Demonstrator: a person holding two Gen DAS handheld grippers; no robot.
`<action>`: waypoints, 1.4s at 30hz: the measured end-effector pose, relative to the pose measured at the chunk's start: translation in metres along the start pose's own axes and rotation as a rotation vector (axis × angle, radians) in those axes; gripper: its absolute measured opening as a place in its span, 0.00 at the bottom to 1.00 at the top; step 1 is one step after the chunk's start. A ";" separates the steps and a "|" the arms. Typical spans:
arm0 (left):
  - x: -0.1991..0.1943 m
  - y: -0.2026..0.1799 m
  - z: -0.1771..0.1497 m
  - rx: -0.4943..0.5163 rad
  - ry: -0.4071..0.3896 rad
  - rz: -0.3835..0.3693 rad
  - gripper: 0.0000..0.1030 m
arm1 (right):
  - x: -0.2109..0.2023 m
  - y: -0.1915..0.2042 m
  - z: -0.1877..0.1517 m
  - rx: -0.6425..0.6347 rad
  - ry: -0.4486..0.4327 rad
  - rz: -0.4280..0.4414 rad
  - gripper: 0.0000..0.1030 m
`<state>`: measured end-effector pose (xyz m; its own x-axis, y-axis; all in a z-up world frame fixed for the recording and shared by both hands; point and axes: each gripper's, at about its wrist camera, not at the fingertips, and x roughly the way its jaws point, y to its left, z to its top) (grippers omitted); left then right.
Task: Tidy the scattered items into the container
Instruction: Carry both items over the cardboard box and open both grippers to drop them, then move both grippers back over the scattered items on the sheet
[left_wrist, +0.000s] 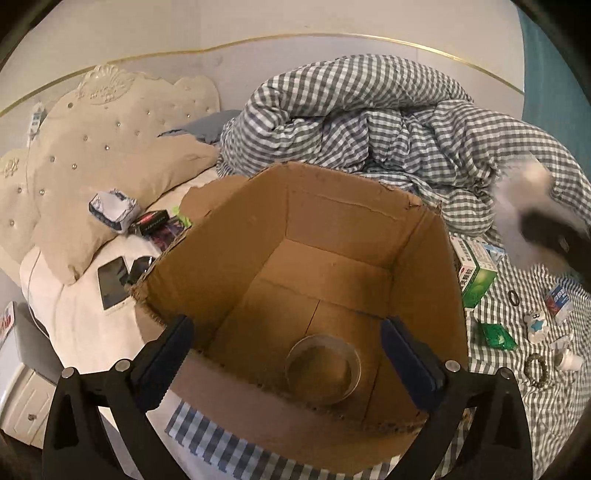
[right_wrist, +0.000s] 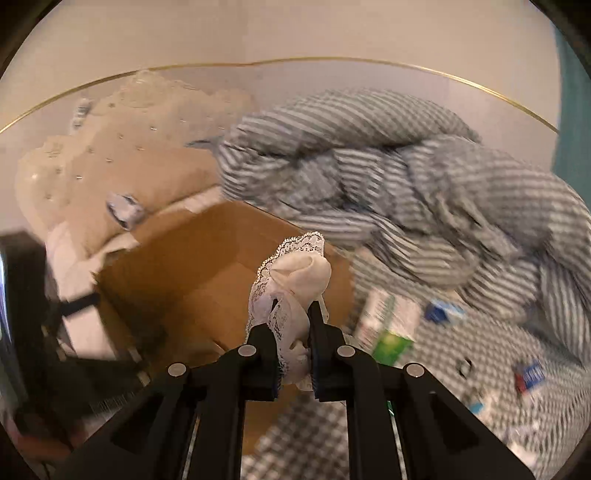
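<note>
Left gripper (left_wrist: 287, 354): jaws spread wide, nothing between the pads. Both fingers straddle the near wall of the cardboard box (left_wrist: 236, 236), which stands open-topped on the bed. A clear round dish (left_wrist: 322, 370) lies on the box floor near that wall.

Left of box, on the cream sheet: a phone (left_wrist: 112, 282), face up, and a dark packet with red print (left_wrist: 149, 222); the writing is too small to read. A blue-and-white carton (left_wrist: 112, 209) lies on the beige pillow (left_wrist: 110, 199).

Right of box, on the checked sheet: a green-and-white medicine box (left_wrist: 474, 271) touching the box wall, with red characters down one side, not legible. Further right are a green sachet (left_wrist: 496, 334), a bead bracelet (left_wrist: 536, 369), a small bear figure (left_wrist: 535, 325) and a small blue-and-red carton (left_wrist: 559, 299), its print unreadable.

Right gripper (right_wrist: 293, 317): jaws nearly closed, clamped on a cream lace-edged cloth (right_wrist: 295, 280), held in the air above the box's right edge. The right wrist view is motion-blurred.
</note>
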<state>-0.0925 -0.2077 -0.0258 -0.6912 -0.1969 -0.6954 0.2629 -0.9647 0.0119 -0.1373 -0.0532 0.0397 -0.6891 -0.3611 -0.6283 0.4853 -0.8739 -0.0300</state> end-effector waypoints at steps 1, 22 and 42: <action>0.001 0.001 -0.001 0.000 0.005 0.001 1.00 | 0.007 0.008 0.005 -0.007 0.012 0.003 0.11; -0.040 -0.027 0.005 0.058 -0.050 -0.023 1.00 | -0.036 -0.020 0.011 0.076 -0.050 -0.104 0.86; -0.107 -0.209 -0.082 0.264 -0.074 -0.253 1.00 | -0.175 -0.186 -0.194 0.331 0.044 -0.397 0.86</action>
<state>-0.0182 0.0295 -0.0131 -0.7612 0.0513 -0.6465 -0.0991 -0.9944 0.0378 -0.0028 0.2359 0.0047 -0.7587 0.0268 -0.6509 -0.0097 -0.9995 -0.0298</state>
